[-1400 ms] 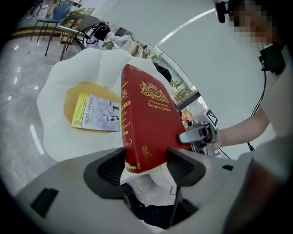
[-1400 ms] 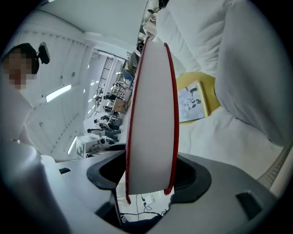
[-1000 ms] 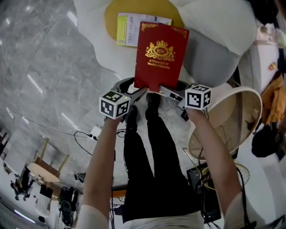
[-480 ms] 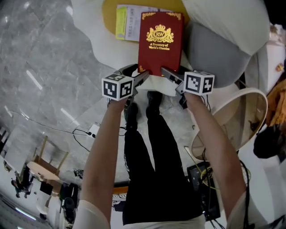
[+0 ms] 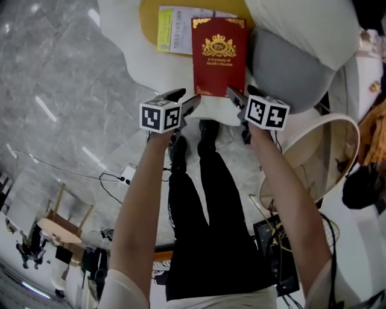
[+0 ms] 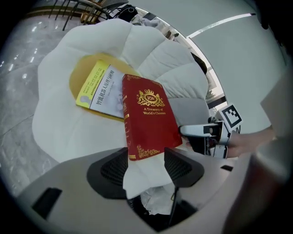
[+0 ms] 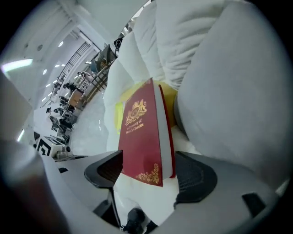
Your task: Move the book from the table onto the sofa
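The red book (image 5: 219,54) with gold print lies cover up on the white sofa seat (image 5: 136,66), partly over a yellow-and-white booklet (image 5: 175,33). My left gripper (image 5: 187,98) stands at the book's near left corner. That corner (image 6: 137,153) reaches in between its jaws, which have narrowed a little, and the pads do not press it. My right gripper (image 5: 242,93) stands at the near right corner. Its jaws have just been opening, and the book (image 7: 142,132) lies between them with a gap on each side.
A yellow cushion (image 5: 151,18) lies under the booklet. A grey cushion (image 5: 289,66) and a white pillow (image 5: 301,24) flank the book's right side. A round pale side table (image 5: 313,157) stands to my right. Cables (image 5: 117,178) trail over the marble floor.
The book has travelled farther onto the seat and settled flat there. Both grippers have come down with it, and the right one has tipped downward and opened off the corner.
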Action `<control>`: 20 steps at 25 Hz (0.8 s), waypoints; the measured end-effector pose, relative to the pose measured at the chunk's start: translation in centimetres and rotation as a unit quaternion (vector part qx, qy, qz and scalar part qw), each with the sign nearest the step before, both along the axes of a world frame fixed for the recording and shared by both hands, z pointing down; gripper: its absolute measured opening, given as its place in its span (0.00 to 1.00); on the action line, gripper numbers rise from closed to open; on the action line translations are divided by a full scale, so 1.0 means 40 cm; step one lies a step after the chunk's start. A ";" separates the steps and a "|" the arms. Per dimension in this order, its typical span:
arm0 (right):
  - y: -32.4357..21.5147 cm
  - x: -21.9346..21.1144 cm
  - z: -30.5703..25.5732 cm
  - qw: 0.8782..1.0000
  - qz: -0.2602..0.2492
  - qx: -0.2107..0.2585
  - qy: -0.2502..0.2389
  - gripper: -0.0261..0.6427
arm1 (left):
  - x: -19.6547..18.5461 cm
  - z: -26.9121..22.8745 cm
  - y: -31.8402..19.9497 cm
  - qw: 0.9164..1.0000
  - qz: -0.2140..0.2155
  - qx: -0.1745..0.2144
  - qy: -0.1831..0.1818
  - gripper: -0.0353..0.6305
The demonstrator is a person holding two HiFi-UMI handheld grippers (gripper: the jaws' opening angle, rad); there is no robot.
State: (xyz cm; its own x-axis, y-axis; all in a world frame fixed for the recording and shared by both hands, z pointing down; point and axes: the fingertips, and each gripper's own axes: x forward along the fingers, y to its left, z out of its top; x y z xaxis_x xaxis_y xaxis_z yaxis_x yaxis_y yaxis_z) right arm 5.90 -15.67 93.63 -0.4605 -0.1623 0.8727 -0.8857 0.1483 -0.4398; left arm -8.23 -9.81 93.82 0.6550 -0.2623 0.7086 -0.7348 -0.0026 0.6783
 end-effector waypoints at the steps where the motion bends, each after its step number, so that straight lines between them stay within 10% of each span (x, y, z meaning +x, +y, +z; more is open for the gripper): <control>1: -0.003 -0.003 -0.014 1.000 -0.004 0.009 -0.001 0.56 | -0.012 -0.010 0.007 1.000 -0.001 0.004 0.002 0.42; 7: 0.053 -0.052 -0.165 0.994 -0.007 0.014 -0.105 0.55 | -0.032 -0.177 0.023 0.997 -0.030 0.066 0.028 0.31; 20: 0.173 -0.083 -0.546 0.988 -0.020 0.097 -0.120 0.12 | -0.058 -0.578 0.123 0.990 -0.054 0.118 0.049 0.06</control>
